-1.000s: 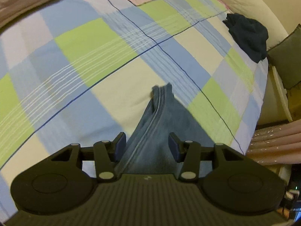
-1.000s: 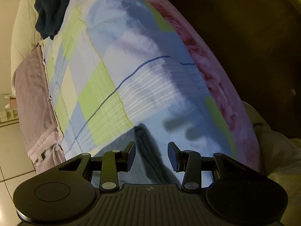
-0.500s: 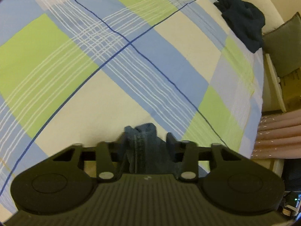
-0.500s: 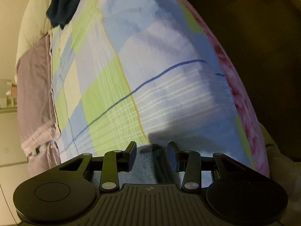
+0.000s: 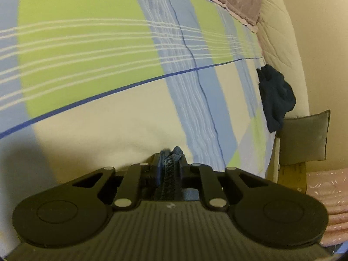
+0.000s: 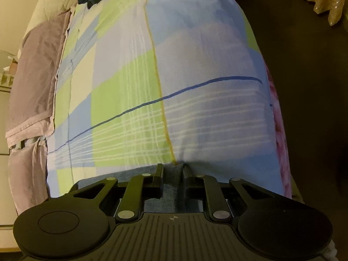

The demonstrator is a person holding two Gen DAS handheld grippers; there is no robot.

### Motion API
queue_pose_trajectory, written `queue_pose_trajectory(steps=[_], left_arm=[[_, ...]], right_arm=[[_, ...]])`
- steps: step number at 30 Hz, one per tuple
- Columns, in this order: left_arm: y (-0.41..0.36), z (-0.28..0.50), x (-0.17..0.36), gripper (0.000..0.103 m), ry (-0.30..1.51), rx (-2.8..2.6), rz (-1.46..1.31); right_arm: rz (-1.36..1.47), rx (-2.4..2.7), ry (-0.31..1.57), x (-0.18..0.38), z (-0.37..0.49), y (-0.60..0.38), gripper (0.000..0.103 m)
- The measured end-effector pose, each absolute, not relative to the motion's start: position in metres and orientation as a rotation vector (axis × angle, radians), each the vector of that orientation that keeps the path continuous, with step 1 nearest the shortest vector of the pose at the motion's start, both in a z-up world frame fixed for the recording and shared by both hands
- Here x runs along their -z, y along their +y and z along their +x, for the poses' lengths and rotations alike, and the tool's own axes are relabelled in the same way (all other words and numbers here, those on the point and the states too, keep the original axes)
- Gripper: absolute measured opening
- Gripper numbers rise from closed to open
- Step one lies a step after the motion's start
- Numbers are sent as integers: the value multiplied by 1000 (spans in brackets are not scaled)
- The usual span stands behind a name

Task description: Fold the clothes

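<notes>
The left gripper (image 5: pixel 170 163) has its fingers pinched narrow on a bunched denim edge of the jeans (image 5: pixel 170 169). The right gripper (image 6: pixel 173 175) clamps flatter denim, which spreads leftward from its fingers. Beyond both lies the checked bed sheet (image 5: pixel 108 113), a dark garment (image 5: pixel 275 100) at its far edge.

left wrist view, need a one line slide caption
Left gripper shut on bunched denim above a plaid bedsheet, dark garment at bed's edge.

The left gripper (image 5: pixel 170 163) is clamped tight on a bunched denim edge (image 5: pixel 171 154). The right gripper (image 6: pixel 172 171) has its fingers narrowly parted around denim cloth.
</notes>
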State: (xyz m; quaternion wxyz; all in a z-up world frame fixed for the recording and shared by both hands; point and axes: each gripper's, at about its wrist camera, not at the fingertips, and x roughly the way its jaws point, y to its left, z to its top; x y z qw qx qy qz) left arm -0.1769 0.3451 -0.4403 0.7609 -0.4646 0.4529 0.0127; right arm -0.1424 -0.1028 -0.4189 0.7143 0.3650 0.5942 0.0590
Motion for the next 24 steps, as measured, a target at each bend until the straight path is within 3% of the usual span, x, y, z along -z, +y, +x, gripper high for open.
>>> queue_pose_trajectory(steps=[4, 7, 8, 9, 15, 17, 18, 20, 24], left_arm=[[348, -181, 446, 17, 966, -29, -1030], [350, -185, 449, 23, 951, -29, -1044], [352, -189, 448, 29, 945, -29, -1049], [353, -198, 444, 33, 943, -24, -1054], [340, -238, 438, 32, 1008, 45, -980], [330, -242, 440, 29, 1024, 67, -932], [325, -242, 441, 16, 1020, 70, -904], [323, -245, 442, 6, 1008, 62, -875], [323, -253, 447, 6, 979, 36, -840]], right_arm=[[944, -99, 1316, 426, -146, -113, 17], [958, -128, 1313, 417, -143, -118, 35], [940, -144, 1310, 414, -143, -117, 44], [916, -161, 1309, 412, -143, -115, 47], [774, -254, 1306, 400, -143, -104, 46], [737, -265, 1310, 401, -144, -100, 42], [715, -273, 1311, 401, -144, -97, 36], [670, -274, 1315, 401, -145, -94, 22], [608, -297, 1284, 397, -150, -94, 12]])
